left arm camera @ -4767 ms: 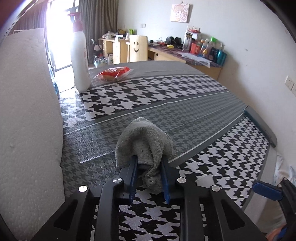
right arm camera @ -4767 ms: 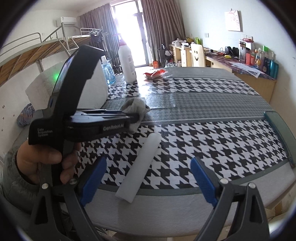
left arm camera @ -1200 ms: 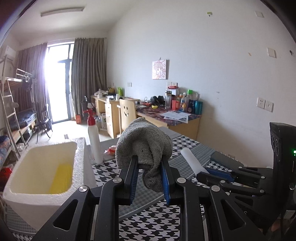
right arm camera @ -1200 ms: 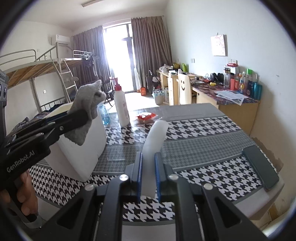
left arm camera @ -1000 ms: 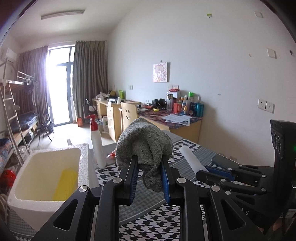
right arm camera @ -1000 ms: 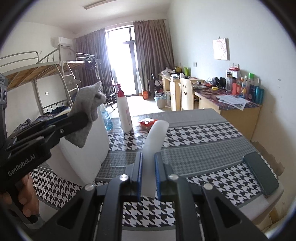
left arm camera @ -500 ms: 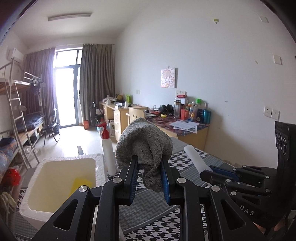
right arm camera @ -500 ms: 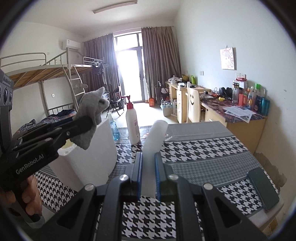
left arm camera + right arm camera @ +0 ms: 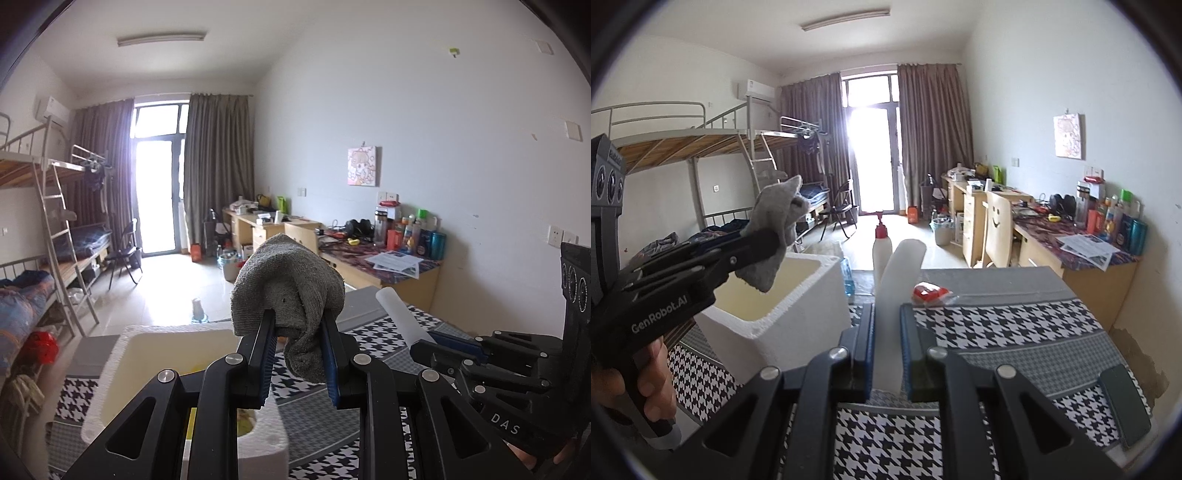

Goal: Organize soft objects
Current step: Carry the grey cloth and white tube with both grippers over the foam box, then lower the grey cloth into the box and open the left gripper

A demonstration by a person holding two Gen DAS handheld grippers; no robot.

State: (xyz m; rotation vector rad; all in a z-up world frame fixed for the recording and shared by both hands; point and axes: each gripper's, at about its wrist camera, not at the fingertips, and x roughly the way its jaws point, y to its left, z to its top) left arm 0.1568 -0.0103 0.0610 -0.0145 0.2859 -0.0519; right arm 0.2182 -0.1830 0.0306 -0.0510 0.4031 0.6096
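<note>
My left gripper (image 9: 297, 354) is shut on a grey cloth (image 9: 288, 284) and holds it in the air above the near right corner of a white foam box (image 9: 122, 354). The cloth (image 9: 775, 229) and the box (image 9: 798, 306) also show in the right wrist view, at the left. My right gripper (image 9: 886, 343) is shut on a white foam tube (image 9: 897, 291), held upright above the houndstooth table (image 9: 997, 325), right of the box. The tube (image 9: 402, 317) shows in the left wrist view too. Something yellow (image 9: 192, 424) lies inside the box.
A white spray bottle with a red top (image 9: 881, 251) stands behind the box. A red packet (image 9: 929, 291) lies on the table's far part. A dark flat object (image 9: 1123, 402) lies near the right edge. A bunk bed stands at the left, desks and a chair at the right.
Both grippers have risen with their loads since 4.8 s ago. The left gripper has moved left with the cloth, so the foam box now lies right under it.
</note>
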